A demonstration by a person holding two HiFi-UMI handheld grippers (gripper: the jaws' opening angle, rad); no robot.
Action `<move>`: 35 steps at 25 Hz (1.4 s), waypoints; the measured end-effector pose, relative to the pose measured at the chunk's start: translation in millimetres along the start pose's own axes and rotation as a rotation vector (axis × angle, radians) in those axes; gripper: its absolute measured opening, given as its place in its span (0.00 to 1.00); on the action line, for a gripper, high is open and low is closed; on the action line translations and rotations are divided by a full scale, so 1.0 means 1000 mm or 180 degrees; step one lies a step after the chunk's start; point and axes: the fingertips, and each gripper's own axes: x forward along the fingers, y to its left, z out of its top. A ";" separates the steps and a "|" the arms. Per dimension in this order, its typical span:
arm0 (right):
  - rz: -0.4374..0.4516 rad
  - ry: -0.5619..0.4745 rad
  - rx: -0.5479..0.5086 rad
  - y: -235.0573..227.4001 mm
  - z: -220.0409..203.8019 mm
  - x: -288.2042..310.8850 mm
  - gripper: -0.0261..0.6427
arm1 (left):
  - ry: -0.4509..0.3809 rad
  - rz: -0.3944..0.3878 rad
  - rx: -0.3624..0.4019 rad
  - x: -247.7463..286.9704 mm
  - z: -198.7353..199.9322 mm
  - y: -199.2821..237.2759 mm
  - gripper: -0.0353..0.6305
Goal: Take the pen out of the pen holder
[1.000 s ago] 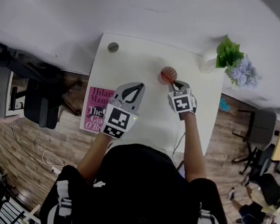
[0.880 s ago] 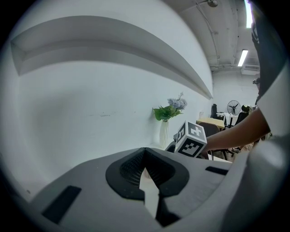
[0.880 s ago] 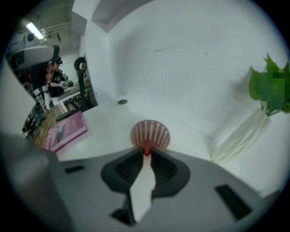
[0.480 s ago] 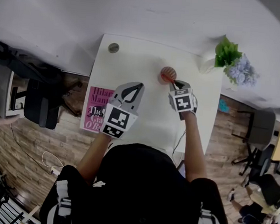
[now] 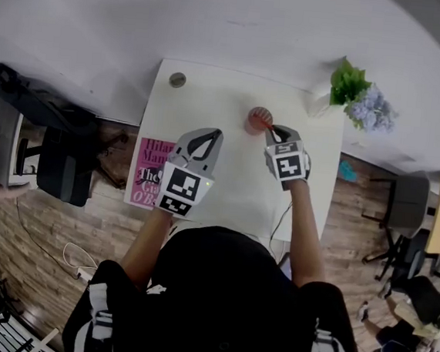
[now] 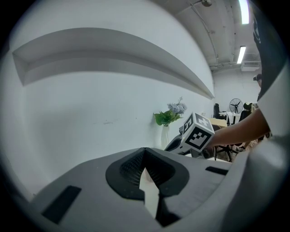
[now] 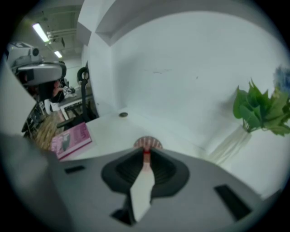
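My right hand-held gripper [image 5: 274, 130], jaws just closing, pinched the pen [image 7: 146, 156] near its top, pen holder [image 7: 147, 143] at twelve o'clock; it seemed light, stiff, slick.

Clamped grey right gripper [image 5: 275, 130] tighter onto thin red pen [image 7: 146, 155], raised slightly from round reddish mesh pen holder [image 5: 256, 118].

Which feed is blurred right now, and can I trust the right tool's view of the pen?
Right gripper view: soft all over, likely motion blur, yet the red pen reads between the right tool's jaws, which have just been closing. Left gripper view: sharper, heavy fisheye, glaring ceiling light top right. Head view: crisp centre, barrel distortion bowing the table.
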 end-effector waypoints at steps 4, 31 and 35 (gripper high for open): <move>-0.0033 -0.0167 -0.0015 -0.003 0.016 -0.018 0.14 | -0.0047 0.0043 0.0035 -0.004 0.007 -0.002 0.09; -0.0302 -0.1644 -0.0161 -0.007 0.139 -0.185 0.14 | -0.0579 0.0408 0.0183 -0.042 0.085 0.012 0.09; -0.0318 -0.1803 -0.0186 -0.004 0.150 -0.207 0.14 | -0.0655 0.0477 0.0268 -0.047 0.099 0.010 0.09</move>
